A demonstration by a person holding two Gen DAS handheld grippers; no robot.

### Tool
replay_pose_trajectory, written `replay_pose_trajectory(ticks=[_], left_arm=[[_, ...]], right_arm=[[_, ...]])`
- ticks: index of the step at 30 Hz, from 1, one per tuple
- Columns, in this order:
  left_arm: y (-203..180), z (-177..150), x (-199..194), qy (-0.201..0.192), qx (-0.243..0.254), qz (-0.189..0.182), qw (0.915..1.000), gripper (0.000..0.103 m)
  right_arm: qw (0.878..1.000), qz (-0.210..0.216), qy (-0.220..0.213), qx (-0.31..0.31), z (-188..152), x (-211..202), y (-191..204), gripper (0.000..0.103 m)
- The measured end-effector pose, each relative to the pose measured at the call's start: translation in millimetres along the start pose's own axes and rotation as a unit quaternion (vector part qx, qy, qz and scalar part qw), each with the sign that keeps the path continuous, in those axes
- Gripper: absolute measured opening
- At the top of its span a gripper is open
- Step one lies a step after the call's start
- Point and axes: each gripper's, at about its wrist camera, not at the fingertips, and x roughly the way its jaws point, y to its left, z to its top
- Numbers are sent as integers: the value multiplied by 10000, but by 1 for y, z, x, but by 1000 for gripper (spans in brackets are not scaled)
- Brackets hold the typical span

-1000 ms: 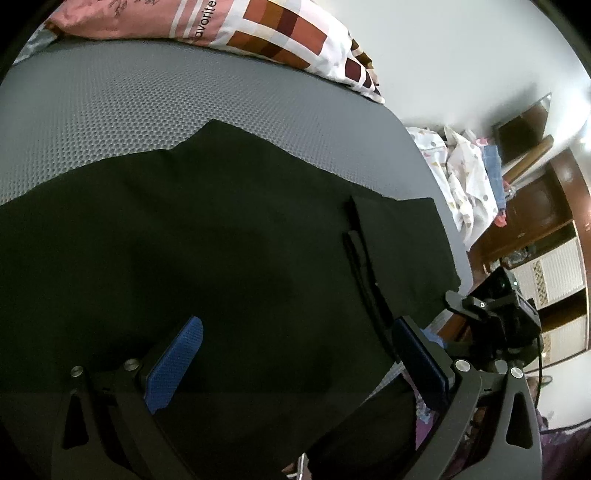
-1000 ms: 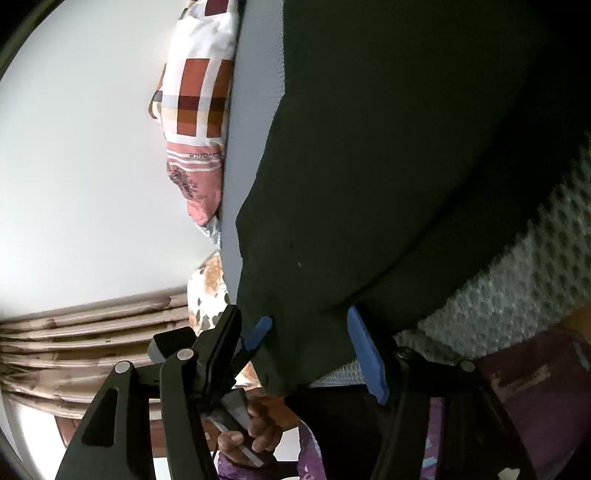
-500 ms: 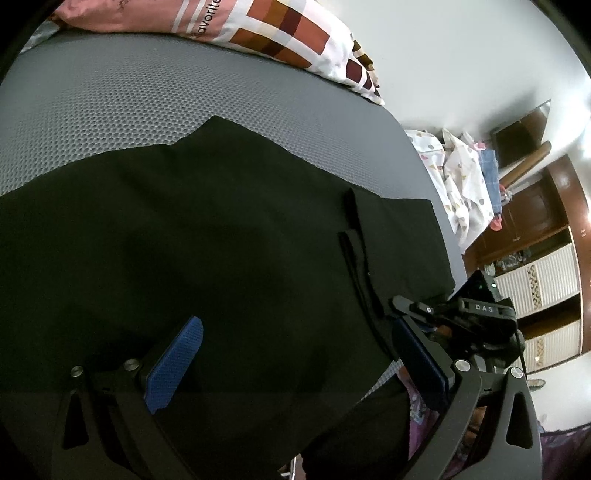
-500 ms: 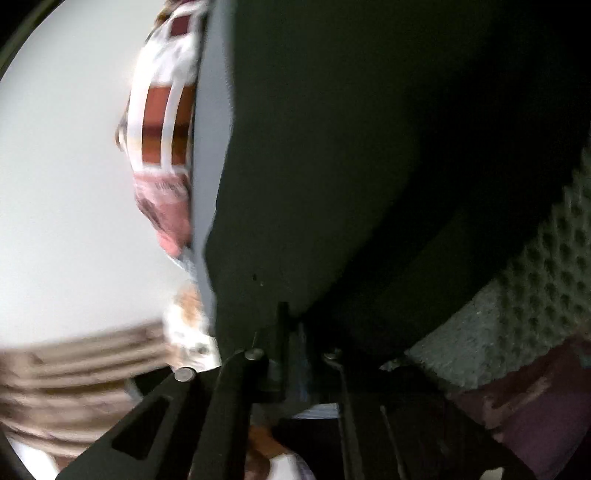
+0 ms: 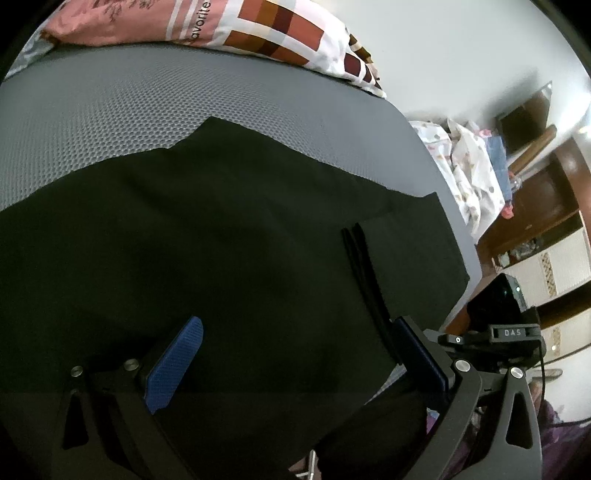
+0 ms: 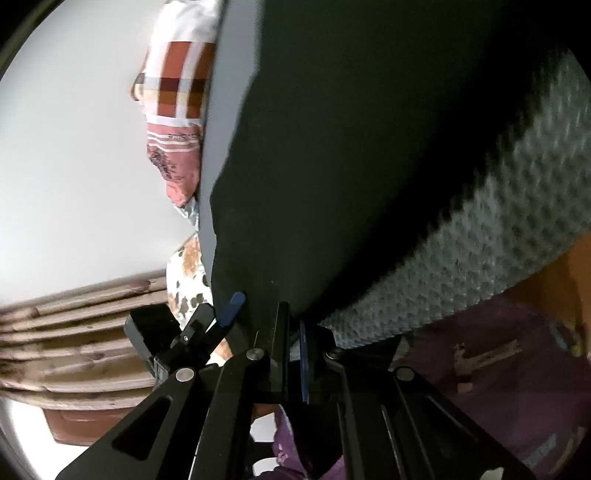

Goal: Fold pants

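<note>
Black pants point(image 5: 229, 251) lie spread flat on a grey mesh mattress point(image 5: 110, 103). A folded-over section and drawstrings point(image 5: 360, 254) lie towards the right end. My left gripper point(image 5: 295, 350) is open just above the near edge of the pants, its blue pads wide apart. My right gripper point(image 6: 293, 325) is shut on the near edge of the pants point(image 6: 351, 147) at the mattress edge point(image 6: 480, 236). The right gripper also shows in the left wrist view point(image 5: 495, 328).
A patterned pink and brown pillow point(image 5: 229, 26) lies at the far side of the mattress. A heap of pale clothes point(image 5: 469, 162) sits beyond the right end, with wooden cabinets point(image 5: 543, 199) behind. Curtains point(image 6: 74, 332) hang at the left in the right wrist view.
My right gripper has closed on the near edge of the pants; a second ago its jaws were open around that edge. My left gripper has stayed open and nearly still.
</note>
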Motion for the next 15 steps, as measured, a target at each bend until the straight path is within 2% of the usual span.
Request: replay_pose_trajectory(ticks=[7,11,15], left_arm=[[-1,0,1,3,20,22,10000,102],[-2,1,2,18,64,55,10000,102],[-4,0,4,21,114,91,9999,102]], right_arm=[[9999,127,34,-23,3,-3,6,4],[9999,31,138,23,3,6,0,4],[9990,255,287,245,9,12,-11,1]])
